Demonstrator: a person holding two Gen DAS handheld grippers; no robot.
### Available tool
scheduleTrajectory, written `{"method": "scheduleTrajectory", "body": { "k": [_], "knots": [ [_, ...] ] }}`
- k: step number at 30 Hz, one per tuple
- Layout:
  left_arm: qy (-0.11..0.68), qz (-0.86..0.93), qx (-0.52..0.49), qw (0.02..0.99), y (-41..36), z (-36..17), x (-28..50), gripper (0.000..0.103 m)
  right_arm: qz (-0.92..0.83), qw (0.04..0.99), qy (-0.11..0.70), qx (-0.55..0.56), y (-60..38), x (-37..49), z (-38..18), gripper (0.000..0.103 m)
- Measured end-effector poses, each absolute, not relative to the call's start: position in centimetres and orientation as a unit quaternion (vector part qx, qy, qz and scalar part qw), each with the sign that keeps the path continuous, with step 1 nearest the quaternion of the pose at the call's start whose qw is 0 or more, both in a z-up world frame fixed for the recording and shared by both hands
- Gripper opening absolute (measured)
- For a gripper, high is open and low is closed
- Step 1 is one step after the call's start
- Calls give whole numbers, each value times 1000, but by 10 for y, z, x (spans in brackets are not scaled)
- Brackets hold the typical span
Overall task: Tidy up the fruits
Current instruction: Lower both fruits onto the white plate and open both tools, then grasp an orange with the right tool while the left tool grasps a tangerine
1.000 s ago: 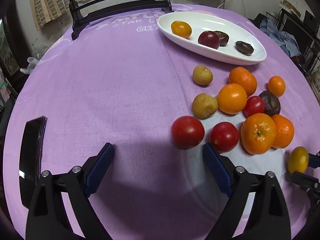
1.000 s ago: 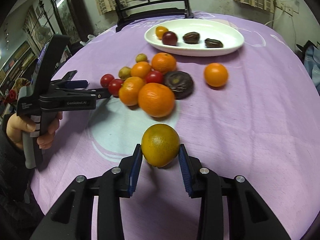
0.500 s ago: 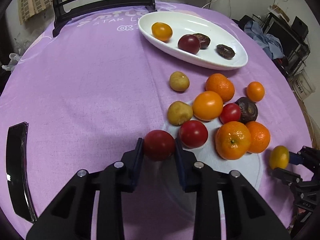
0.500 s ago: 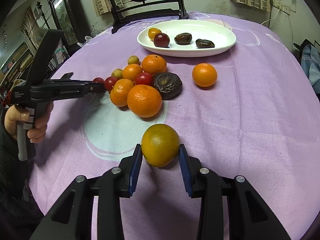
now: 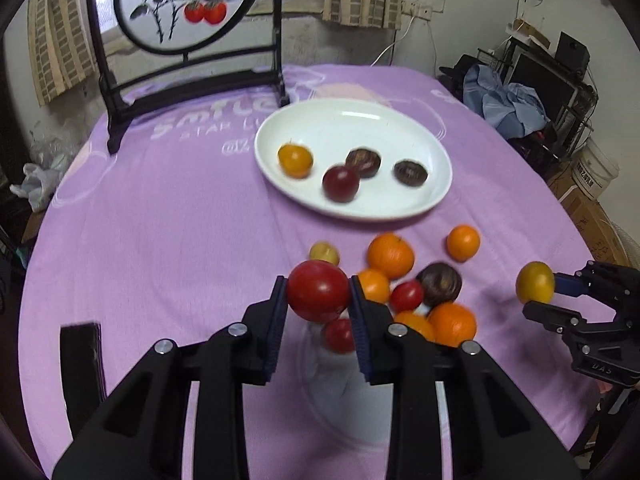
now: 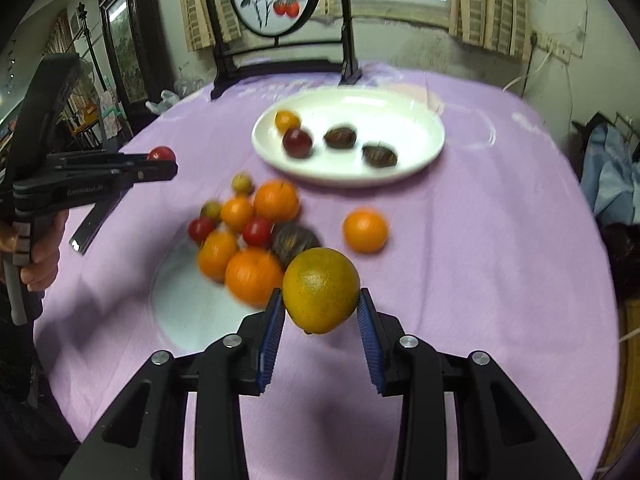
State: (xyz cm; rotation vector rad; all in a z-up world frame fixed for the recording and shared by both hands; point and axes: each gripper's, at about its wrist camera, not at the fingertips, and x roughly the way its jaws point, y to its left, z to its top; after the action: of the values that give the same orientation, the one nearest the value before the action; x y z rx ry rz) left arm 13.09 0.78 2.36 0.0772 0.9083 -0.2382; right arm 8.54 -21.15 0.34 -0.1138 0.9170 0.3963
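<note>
Left claw (image 5: pixel 319 294) grips a red tomato (image 5: pixel 318 291) between its pads, held clear of the purple-clothed surface (image 5: pixel 160 232). Right claw (image 6: pixel 320 312) grips a yellow-orange citrus (image 6: pixel 321 290), likewise raised. Loose fruits (image 6: pixel 256 232) cluster below; beyond them, a white plate (image 5: pixel 400 136) holds four fruits.

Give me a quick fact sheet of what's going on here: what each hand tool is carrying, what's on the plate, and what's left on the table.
left gripper: shut on a red tomato, lifted off the cloth
right gripper: shut on a yellow-green citrus, also lifted
plate: white, holds four fruits, one orange-yellow, one dark red, two dark brown
cloth: purple, covers the table
pile: oranges, small tomatoes, one dark fruit, loose on the cloth
lone orange: apart from the pile, near the plate
</note>
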Motion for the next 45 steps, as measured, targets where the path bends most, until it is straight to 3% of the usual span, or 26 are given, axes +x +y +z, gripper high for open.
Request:
{"method": "scheduleTrajectory", "body": {
  "k": [11, 23, 25, 26, 27, 32, 35, 45],
  "knots": [
    [435, -116, 30, 892, -26, 25, 215, 30, 208, 888, 406, -60, -192, 165, 27, 37],
    [457, -69, 8, 887, -23, -20, 283, 30, 184, 866, 460, -68, -167, 247, -32, 38],
    [456, -66, 1, 887, -21, -19, 285, 44, 186, 864, 465, -59, -169, 251, -37, 43],
    [456, -62, -1, 888, -20, -19, 286, 60, 184, 865, 463, -52, -171, 251, -37, 47],
    [453, -56, -2, 890, -18, -18, 285, 67, 184, 867, 461, -46, -173, 250, -36, 52],
    [452, -55, -14, 890, -12, -11, 275, 71, 185, 871, 454, -33, -183, 236, -30, 53],
    [451, -56, -16, 890, -10, -6, 263, 74, 185, 876, 445, -23, -193, 224, -23, 64],
    [435, -47, 1, 899, -7, 10, 200, 84, 176, 878, 444, -9, -223, 168, -16, 64]
  ]
}}
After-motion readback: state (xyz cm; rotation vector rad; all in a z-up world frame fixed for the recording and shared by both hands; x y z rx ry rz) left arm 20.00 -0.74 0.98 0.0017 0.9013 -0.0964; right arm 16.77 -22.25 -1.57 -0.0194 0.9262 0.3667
